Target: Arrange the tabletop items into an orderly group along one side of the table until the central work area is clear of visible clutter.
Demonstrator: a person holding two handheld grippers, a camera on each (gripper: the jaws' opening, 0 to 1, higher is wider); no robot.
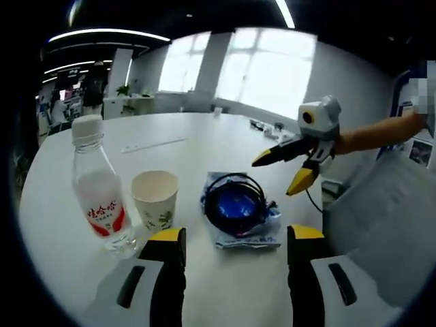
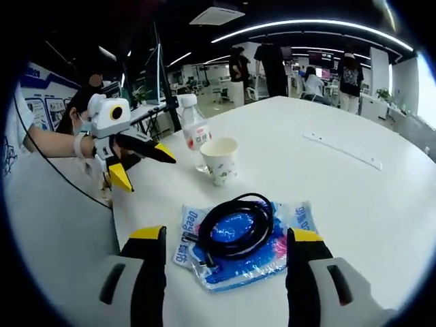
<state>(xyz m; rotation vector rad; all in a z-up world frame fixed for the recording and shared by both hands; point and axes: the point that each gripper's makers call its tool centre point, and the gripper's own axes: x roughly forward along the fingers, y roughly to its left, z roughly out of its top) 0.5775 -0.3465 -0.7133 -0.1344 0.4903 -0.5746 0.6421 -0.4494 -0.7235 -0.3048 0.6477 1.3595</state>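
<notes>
Coiled black cable point(image 1: 236, 202) lies on top of a blue-and-white plastic packet point(image 1: 266, 231), and the packet lies flat on the white round table point(image 1: 204, 136). Taking that packet as the landmark: in the left gripper view, a paper cup point(image 1: 156, 198) stands upright just beside it, and a clear water bottle point(image 1: 99, 189) with a white cap and red label stands upright beyond the cup, close to it; whether cup and bottle touch cannot be told. Farther across the table from the packet lies a thin white strip point(image 1: 154, 144), well apart from everything else.

The left gripper point(image 1: 235, 240) sits near the packet's close edge, jaws spread apart with nothing between them; the packet and cable lie just ahead of the gap. In the right gripper view, the right gripper point(image 2: 225, 240) also has its jaws apart and empty, and the packet lies between and just ahead of its tips, above the table edge side.
</notes>
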